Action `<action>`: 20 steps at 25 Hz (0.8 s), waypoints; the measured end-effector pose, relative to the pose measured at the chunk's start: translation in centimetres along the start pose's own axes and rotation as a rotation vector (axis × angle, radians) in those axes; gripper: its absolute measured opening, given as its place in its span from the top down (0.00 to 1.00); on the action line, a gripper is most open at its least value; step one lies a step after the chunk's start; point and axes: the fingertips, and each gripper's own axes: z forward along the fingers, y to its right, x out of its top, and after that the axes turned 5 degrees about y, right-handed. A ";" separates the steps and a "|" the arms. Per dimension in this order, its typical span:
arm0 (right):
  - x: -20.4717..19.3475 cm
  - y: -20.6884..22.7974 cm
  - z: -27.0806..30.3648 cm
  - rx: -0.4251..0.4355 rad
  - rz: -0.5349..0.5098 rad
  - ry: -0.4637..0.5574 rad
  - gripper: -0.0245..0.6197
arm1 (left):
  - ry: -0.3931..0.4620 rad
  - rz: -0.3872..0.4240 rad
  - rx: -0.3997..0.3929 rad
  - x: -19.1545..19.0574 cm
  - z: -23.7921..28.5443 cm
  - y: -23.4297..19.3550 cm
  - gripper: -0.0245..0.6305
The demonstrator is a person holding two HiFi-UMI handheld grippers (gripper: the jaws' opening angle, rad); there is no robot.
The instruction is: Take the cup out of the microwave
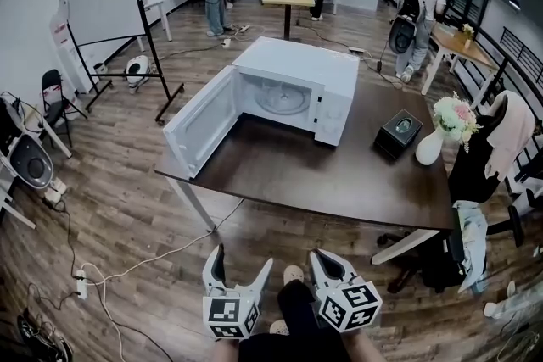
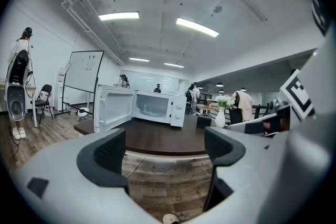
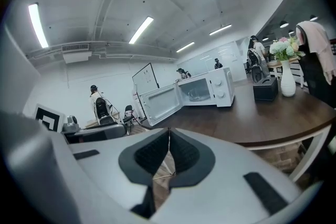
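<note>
The microwave [image 1: 293, 89] door [image 1: 202, 121] is open, but I stand well back from the table [image 1: 339, 174], left gripper [image 1: 243, 260] spread and empty, right gripper [image 1: 316, 257] pressed together on nothing, and the cup is presumably inside, too faint to confirm.

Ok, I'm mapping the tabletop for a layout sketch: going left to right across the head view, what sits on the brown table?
Open microwave door → white microwave → black box → white vase of flowers.

The dark wooden table [image 1: 322, 174] has a white microwave [image 1: 297, 80] toward its far left corner, door swung open along the left edge, plus a black box [image 1: 397, 134] and a white flower vase [image 1: 429, 148] by the right edge.
</note>
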 end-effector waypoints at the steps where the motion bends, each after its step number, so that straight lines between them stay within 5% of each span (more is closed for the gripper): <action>1: 0.4 0.4 0.7 0.001 0.001 0.001 0.97 | 0.003 0.002 0.002 0.4 0.7 -0.2 0.29; 20: 5.9 8.3 14.6 0.060 -0.005 -0.042 0.97 | 0.003 -0.005 0.049 3.3 16.7 -4.0 0.29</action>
